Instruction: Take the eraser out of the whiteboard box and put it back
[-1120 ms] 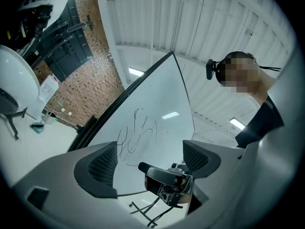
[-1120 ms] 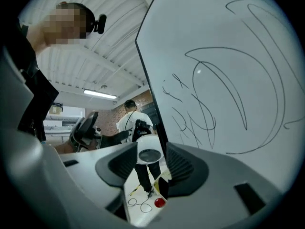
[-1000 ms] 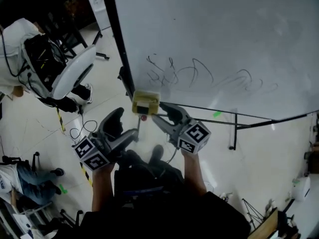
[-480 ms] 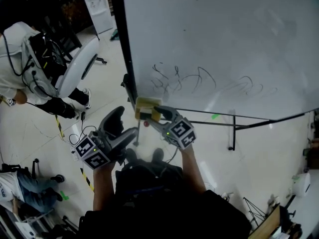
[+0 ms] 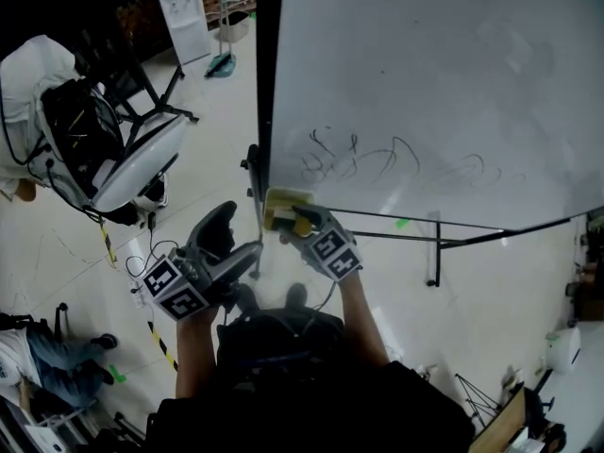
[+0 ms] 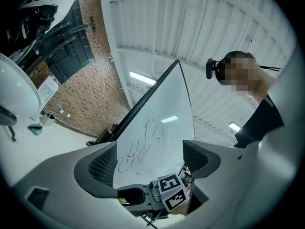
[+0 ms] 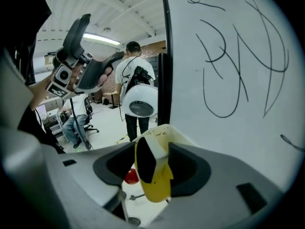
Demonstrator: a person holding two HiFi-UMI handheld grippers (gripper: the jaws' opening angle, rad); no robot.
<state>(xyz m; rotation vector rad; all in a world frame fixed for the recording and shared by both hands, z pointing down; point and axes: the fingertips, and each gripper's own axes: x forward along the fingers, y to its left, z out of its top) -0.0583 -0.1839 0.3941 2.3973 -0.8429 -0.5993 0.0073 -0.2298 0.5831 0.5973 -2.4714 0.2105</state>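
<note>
The pale yellow whiteboard box hangs at the lower left corner of the whiteboard. My right gripper points down at the box's rim with the yellow eraser between its jaws. In the right gripper view the eraser, black felt facing left, stands tilted between the pads of the right gripper, just before the box. Those jaws have just been opening, and the eraser leans loosely on the right one. My left gripper is held open and empty, lower left of the box, and its own view faces the whiteboard.
A person in white stands by a round white chair at the left. Another person sits at the lower left. The whiteboard's dark frame and stand bars run near the box. A red knob sits below it.
The right gripper has come in left toward the box and tipped downward with the eraser, its marker cube now facing up. The left gripper has shifted only slightly.
</note>
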